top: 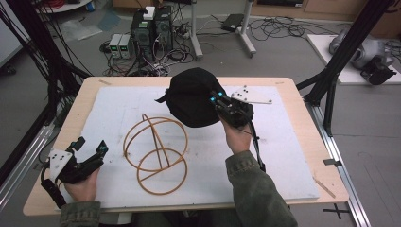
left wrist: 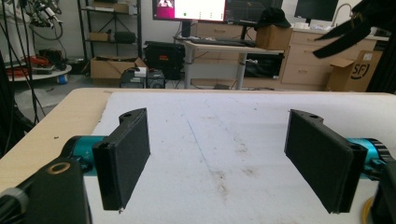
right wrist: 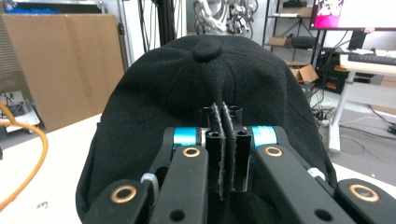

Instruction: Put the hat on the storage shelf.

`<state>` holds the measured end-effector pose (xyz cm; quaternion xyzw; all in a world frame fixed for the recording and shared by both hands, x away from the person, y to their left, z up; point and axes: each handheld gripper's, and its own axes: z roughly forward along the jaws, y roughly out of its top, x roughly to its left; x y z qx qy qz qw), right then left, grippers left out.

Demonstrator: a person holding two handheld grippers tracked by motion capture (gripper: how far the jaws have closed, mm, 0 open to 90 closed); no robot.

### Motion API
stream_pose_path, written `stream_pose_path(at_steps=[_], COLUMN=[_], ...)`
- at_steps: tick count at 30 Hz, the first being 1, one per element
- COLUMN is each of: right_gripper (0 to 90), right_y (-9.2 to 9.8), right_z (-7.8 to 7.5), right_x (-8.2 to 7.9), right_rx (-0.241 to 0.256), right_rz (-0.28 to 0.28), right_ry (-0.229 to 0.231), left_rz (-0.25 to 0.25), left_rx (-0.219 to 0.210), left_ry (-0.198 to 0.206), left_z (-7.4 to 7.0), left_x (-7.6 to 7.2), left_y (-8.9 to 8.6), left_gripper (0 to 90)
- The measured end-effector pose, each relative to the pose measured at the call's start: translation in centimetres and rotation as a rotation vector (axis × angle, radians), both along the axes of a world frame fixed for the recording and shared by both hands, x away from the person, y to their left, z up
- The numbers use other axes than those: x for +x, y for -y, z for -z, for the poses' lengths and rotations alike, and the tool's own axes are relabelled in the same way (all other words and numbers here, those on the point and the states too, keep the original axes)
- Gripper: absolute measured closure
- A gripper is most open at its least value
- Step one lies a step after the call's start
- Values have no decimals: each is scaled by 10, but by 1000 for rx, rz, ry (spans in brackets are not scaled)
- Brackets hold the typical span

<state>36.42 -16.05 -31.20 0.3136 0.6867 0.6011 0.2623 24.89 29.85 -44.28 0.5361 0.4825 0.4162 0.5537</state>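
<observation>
Black fabric of a cap [top: 191, 97] was pinched between the pressed-together jaws of the right hand-held gripper [top: 221, 102], which held the cap up just beyond a wire hoop frame [top: 155, 152]. That orange frame lay on a white mat [top: 283, 142] covering the wooden bench [top: 71, 118]. To the left of the frame, the left hand-held gripper [top: 90, 146] sat low over the mat, its jaws spread wide with nothing between them.
</observation>
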Motion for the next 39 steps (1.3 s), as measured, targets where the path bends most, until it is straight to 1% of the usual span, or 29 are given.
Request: stream_pose_path(at_steps=[2,3,4,5,6,9,10,12,16,19,20,21,24,25,29,31,34,35,36,37,39], right_gripper=[886,886,886,886,886,886,886,886,886,886,886,886,886,886,886,886,886,886,886,886,886], right_y=[1,4,4,6,6,10,10,12,14,15,15,15,15,15,13,13,10,7,7,5,3], right_z=[-2,-7,-7,-10,-10,-17,-17,-22,-30,-37,-37,-42,-46,-51,-57,-58,-63,-64,-64,-66,-67], right_x=[0,-1,-1,-1,-1,-2,-2,-3,-4,-6,-6,-8,-10,-12,-17,-18,-23,-26,-26,-29,-31], right_rx=[3,10,10,25,25,44,44,60,75,83,83,96,102,107,128,133,146,155,155,154,162], right_rz=[-1,11,11,15,15,25,25,25,26,13,13,7,1,-14,-41,-48,-79,-100,-100,-113,-127], right_ry=[4,17,17,20,20,31,31,36,48,63,63,68,75,80,86,90,94,92,92,98,95], left_rz=[0,-1,-1,-5,-5,-7,-7,-7,-6,-5,-5,-5,-5,-6,-4,-3,-3,-3,-4,-4,-4], left_rx=[0,2,2,2,2,6,6,7,13,14,15,15,13,12,12,12,12,12,12,12,11], left_ry=[0,5,5,6,6,14,14,14,15,16,14,14,16,18,19,19,18,18,18,17,17], left_z=[0,0,0,0,0,-1,-1,-1,-1,-1,-1,-1,-1,-1,-2,-1,-1,-1,-1,-1,-1], left_x=[0,0,0,0,0,-1,-1,-1,-1,-1,-1,-1,-1,-1,-2,-2,-1,-2,-2,-1,-2], left_y=[0,0,0,1,1,1,1,1,1,1,1,1,2,2,2,2,2,2,2,2,2], left_gripper=[225,225,225,224,225,225,225,225,225,225,225,225,225,225,225,224,225,225,225,225,225])
